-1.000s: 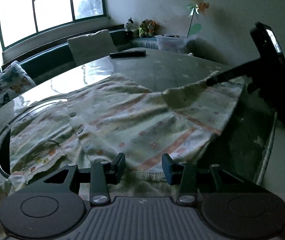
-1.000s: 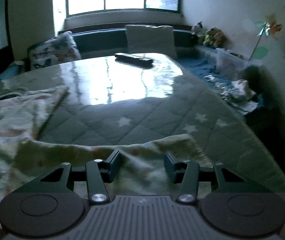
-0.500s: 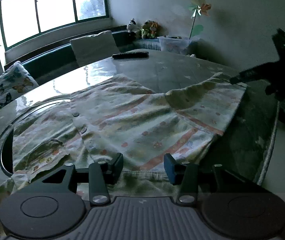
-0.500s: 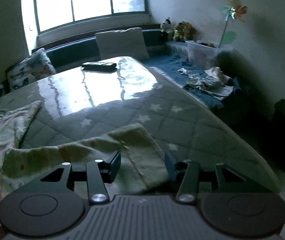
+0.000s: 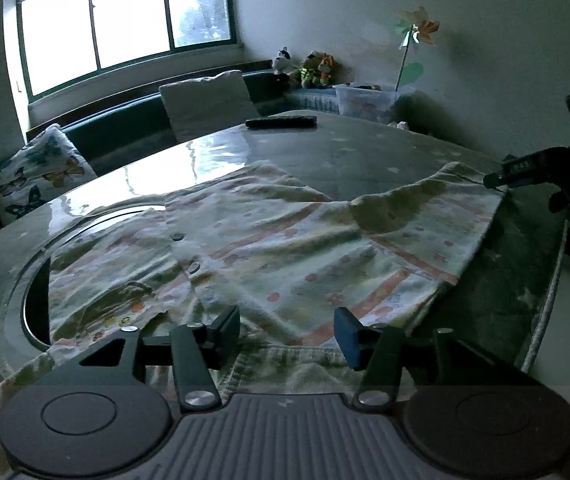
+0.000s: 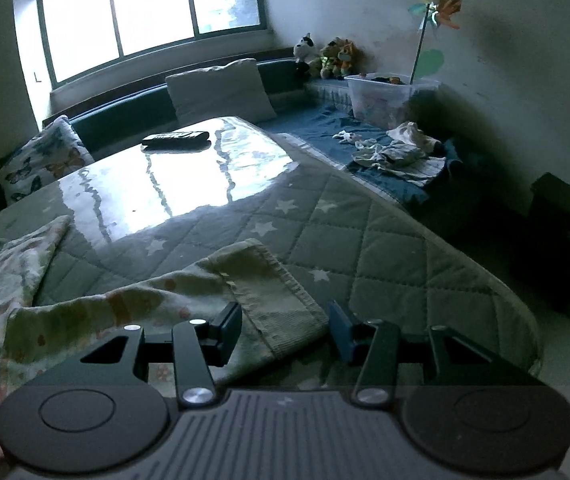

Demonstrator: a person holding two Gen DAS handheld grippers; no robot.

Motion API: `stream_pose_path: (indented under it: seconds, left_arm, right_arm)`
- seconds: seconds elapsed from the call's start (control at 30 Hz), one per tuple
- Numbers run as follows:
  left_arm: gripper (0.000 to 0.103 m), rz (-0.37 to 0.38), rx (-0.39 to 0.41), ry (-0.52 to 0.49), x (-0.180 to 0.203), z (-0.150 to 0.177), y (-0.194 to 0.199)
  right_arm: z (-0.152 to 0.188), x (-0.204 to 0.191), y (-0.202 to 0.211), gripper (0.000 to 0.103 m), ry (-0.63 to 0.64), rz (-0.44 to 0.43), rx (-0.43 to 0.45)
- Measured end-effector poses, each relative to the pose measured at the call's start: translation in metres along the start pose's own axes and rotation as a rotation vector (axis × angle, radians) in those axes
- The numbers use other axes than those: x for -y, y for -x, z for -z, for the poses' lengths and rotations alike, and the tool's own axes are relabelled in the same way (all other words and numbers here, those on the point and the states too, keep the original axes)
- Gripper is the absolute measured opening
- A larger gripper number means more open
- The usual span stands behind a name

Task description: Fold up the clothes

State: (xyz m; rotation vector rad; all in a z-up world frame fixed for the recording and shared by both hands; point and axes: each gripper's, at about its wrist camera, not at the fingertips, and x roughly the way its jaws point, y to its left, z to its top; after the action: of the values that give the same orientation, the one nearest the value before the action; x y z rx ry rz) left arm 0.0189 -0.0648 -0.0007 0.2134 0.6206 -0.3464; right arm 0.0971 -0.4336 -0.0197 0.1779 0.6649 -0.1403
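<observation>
A pale cream garment of soft knit cotton, printed with small orange motifs and salmon stripes [image 5: 285, 252], lies spread across the near half of the counter, a grey-green quilted cover with white stars under a glossy clear sheet [image 6: 385, 240]; its buttoned front sits to the left, and its ribbed hem runs along the near edge; one ribbed sleeve cuff [image 6: 281, 304] reaches out to the right.

The left tongs [image 5: 287, 330] stand over the near hem with their jaws opening and the pads off the cloth, so nothing is held; the right tongs [image 6: 285, 330] are parted around the sleeve cuff, the fabric lying between the pads without being pinched.

The garment looks light, limp and prone to wrinkling; it should drape and sag wherever it is lifted, and may slide easily on the glossy sheet; the ribbed cuff and hem are thicker and the surest places to take hold, since a pinch mid-panel would likely just bunch it.

A flat black remote-like object [image 6: 176, 139] lies at the far end; markings on it are too blurred to read; no other writing is legible.
</observation>
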Motion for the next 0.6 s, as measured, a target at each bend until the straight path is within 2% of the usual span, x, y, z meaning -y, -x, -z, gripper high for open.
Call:
stream_pose_path:
  seconds: [0.2, 0.27, 0.3, 0.37, 0.4, 0.6]
  left_arm:
    - [0.059, -0.011, 0.003, 0.010, -0.002, 0.001, 0.002]
    - [0.059, -0.015, 0.001, 0.012, -0.002, 0.001, 0.002]
    - [0.059, -0.017, 0.000, 0.013, -0.002, 0.001, 0.002]
    - [0.059, -0.022, -0.004, 0.017, -0.004, 0.002, 0.001]
    - [0.060, -0.025, -0.006, 0.019, -0.004, 0.002, 0.001]
    - [0.062, -0.046, -0.015, 0.026, -0.007, 0.006, 0.001]
  right_arm:
    - [0.002, 0.001, 0.000, 0.048, -0.020, 0.007, -0.003]
    - [0.002, 0.002, 0.001, 0.039, -0.026, -0.007, -0.001]
    - [0.002, 0.003, 0.001, 0.029, -0.031, -0.016, -0.001]
    - [0.001, 0.006, 0.002, 0.020, -0.056, -0.037, -0.003]
    - [0.001, 0.007, 0.003, 0.012, -0.067, -0.050, -0.004]
    - [-0.012, -0.003, 0.026, 0.007, -0.076, -0.156, 0.047]
